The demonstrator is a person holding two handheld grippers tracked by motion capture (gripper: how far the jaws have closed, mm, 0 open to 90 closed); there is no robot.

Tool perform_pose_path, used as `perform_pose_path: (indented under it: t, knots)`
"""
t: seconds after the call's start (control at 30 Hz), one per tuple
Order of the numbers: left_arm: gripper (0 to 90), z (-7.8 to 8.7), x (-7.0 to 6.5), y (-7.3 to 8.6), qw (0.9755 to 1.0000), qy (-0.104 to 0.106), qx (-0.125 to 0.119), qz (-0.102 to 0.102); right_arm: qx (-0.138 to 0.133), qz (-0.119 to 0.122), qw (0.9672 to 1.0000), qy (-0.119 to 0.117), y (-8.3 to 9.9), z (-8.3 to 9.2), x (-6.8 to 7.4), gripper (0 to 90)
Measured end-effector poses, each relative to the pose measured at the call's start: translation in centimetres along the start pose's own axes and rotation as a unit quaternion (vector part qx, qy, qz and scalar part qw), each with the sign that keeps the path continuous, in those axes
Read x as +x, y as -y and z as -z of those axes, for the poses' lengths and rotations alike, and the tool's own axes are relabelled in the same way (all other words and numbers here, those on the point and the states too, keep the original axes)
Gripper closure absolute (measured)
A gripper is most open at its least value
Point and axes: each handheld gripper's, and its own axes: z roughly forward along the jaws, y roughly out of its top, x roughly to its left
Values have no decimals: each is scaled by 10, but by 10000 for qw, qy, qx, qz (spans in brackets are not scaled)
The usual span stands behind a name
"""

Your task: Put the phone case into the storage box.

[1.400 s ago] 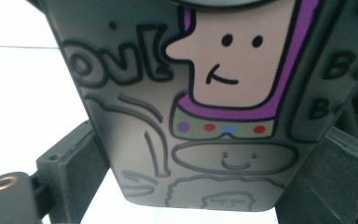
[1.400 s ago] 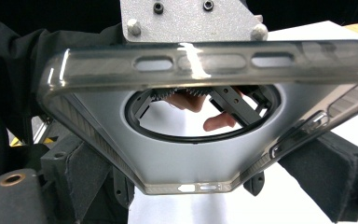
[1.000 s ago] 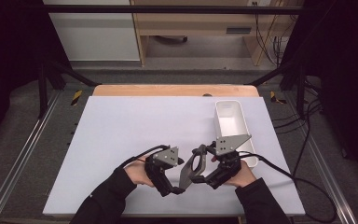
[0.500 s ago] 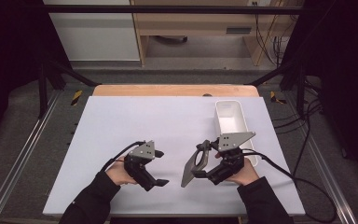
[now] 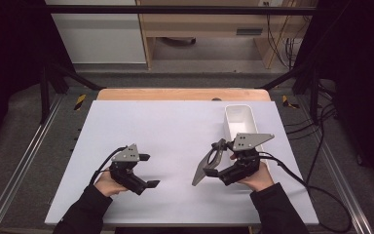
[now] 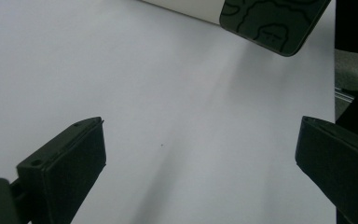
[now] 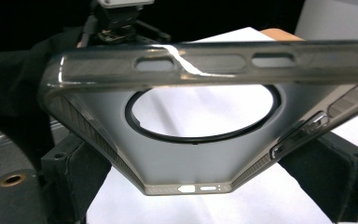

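High view has the right gripper (image 5: 220, 163) clamped on a smoky translucent phone case (image 5: 205, 165), held up off the white bench (image 5: 175, 126) near its front right part. The case's long axis slants from the jaws down toward the front-left, low end close to the bench but I can't tell if it's touching. Right gripper view backs this up: case (image 7: 200, 140) pinched across its width between both pads, round ring cutout in the middle, side-button slots facing the camera.

Left gripper (image 5: 145, 170) is over the front-left part of the bench, jaws spread wide with nothing between them, well apart from the case. Left gripper view just has bare bench between the 2 pads (image 6: 74, 158), with the case's end (image 6: 272, 21) off at the top right.

White bin (image 5: 241, 122) sits along the right edge, just behind the right gripper, so my guess is that's the drop spot. Right hand is clearly the nearer 1. Plenty of open bench in the middle, but the bin's near wall is close, so the case probably needs lifting over it.
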Motion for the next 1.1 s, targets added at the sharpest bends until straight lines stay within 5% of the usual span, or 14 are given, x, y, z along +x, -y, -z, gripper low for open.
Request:
perform_pose_path:
  t: [0.27, 0.5, 1.1]
  knots:
    - [10, 15, 7, 12, 9979, -473, -318, 314, -15, -92, 9996, 272, -6, 6, -3, 119]
    - [11, 26, 12, 25, 9918, -964, -589, 602, -18, -113, 9988, 483, -14, 9, -4, 119]
    - [11, 49, 22, 54, 9805, -1494, -856, 946, -76, -221, 9942, 1048, -38, 19, -10, 118]
